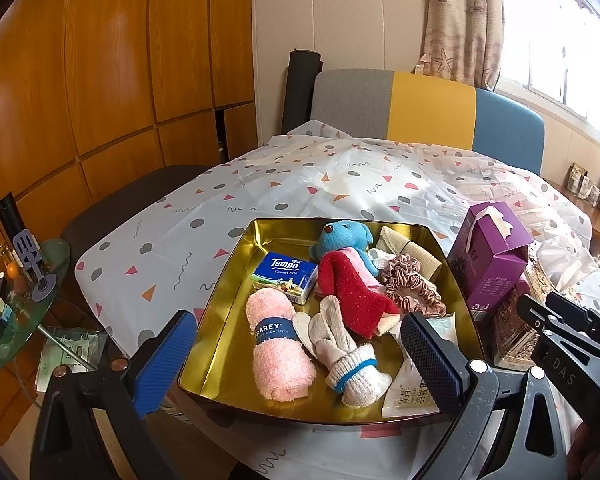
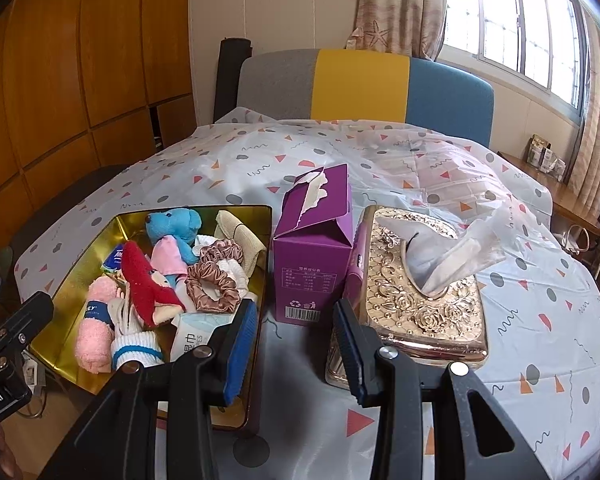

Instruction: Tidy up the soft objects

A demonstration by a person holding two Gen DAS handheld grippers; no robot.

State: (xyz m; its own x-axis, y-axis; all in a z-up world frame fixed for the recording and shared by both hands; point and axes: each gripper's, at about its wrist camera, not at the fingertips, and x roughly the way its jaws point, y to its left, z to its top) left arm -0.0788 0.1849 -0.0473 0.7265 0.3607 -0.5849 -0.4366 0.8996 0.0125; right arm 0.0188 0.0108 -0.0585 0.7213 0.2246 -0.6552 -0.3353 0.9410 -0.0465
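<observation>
Left wrist view looks down between the fingers of the left hand-held gripper [image 1: 300, 356], whose jaws stand wide and hold nothing; the gold tin tray [image 1: 236, 280] sits on the table [image 1: 160, 232] right ahead of it, with the left finger outside the tray's near left corner and the right finger over its near right part. Directly between the fingers lie a rolled pink dishcloth [image 1: 278, 350] with a blue band and a cream sock [image 1: 346, 356] with a blue stripe. Further ahead are a red sock [image 1: 354, 292], a blue plush bear [image 1: 342, 238], a Tempo tissue pack [image 1: 286, 276] toward the left, and a brown satin scrunchie [image 1: 412, 288] toward the right. A wet-wipe packet [image 1: 412, 390] lies partly under the right finger. Beyond the right finger stands a torn purple carton [image 1: 494, 256]. From the right wrist view, the right hand-held gripper [image 2: 296, 344] has its jaws partly open and empty, hovering over the patterned cloth of the table. The purple carton stands just ahead, between the two fingers. The tray of soft things lies to the left, its near right edge beside the left finger. An ornate gold tissue box [image 2: 420, 280] sits just to the right, close against the right finger, with a tissue [image 2: 440, 256] pulled up from its slot.
</observation>
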